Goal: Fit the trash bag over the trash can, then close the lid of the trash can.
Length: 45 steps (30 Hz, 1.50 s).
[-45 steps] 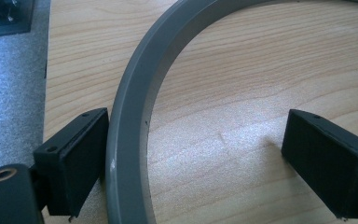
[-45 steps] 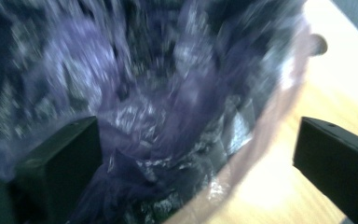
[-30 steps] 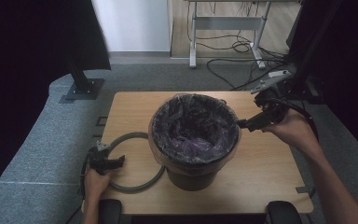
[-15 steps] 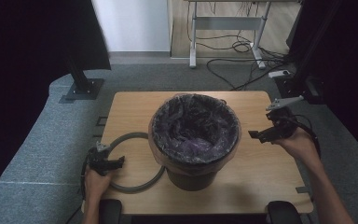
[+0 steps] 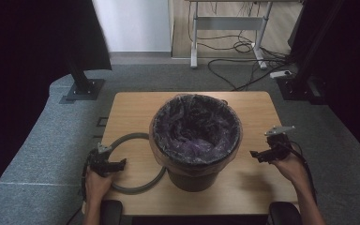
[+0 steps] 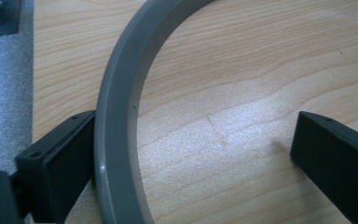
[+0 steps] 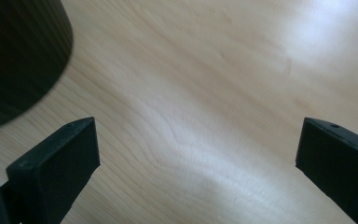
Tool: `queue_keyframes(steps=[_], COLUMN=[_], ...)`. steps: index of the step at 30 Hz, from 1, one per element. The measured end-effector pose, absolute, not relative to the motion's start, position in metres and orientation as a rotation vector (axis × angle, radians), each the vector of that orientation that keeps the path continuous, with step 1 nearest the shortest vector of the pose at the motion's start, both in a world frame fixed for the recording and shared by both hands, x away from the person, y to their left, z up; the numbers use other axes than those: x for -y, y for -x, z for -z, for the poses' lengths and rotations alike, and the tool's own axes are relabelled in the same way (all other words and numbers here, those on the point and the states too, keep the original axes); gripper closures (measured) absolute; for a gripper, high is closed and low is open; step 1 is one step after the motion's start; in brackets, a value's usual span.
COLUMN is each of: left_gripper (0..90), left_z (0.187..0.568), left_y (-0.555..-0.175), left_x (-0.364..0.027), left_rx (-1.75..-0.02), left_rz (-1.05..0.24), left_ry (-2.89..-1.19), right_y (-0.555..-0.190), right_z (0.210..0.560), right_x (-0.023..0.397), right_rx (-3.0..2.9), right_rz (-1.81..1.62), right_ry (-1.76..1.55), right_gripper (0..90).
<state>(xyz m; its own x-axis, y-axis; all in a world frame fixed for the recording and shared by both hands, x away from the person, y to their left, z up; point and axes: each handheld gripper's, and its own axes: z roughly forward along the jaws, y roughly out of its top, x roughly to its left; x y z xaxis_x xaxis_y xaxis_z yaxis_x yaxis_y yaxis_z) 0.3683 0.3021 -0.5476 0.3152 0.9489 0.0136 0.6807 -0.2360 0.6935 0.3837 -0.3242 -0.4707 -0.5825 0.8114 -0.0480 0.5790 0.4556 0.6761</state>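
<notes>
The grey ring [image 5: 136, 164] lies flat on the wooden table [image 5: 258, 108] at about eight o'clock from the bin [image 5: 194, 140], its far arc tucked against the bin's foot, its near arc running under the left gripper [image 5: 117, 165]. In the left gripper view the ring [image 6: 116, 116] passes between the jaws: one pad [image 6: 60, 158] touches its outer wall, the other pad [image 6: 335, 163] stands well apart over bare wood. Those jaws have just been opening, so the ring sits between them released, not clamped. The left hand [image 5: 96, 183] has kept its place over the last second, while the right gripper [image 5: 262, 154], a second ago up at the bin's rim at about two o'clock, is now down near the tabletop at three o'clock from the bin. Its own view shows its jaws spread wide over bare wood with the bin's dark wall [image 7: 18, 56] at ten o'clock and nothing between them. The purple-black liner [image 5: 194, 126] already drapes over the bin's rim. I judge that the liner work is finished, the ring is set down rather than fitted, and pressing it over the rim remains to be done.
</notes>
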Motion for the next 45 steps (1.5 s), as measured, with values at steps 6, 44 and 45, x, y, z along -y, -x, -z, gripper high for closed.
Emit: queue_keyframes(steps=[6, 44, 45], left_gripper=[0.9, 33.4, 38.0], left_z=[0.548, 0.511, 0.51], left_y=[-0.368, -0.4, -0.402], left_x=[-0.302, -0.3, -0.3], left_rx=[-1.433, -1.787, -1.807], left_rz=[-0.591, -0.311, -0.296], left_ry=[-2.003, -2.246, -2.255], right_y=[-0.376, -0.36, -0.36], right_z=[0.514, 0.557, 0.557], right_x=[0.333, 0.338, 0.338], right_rx=[-2.32, -2.226, -2.226], right_rz=[-0.898, -0.942, -0.942], right_ry=[-1.252, -1.316, -1.315], right_gripper=[0.0, 0.0, 0.0])
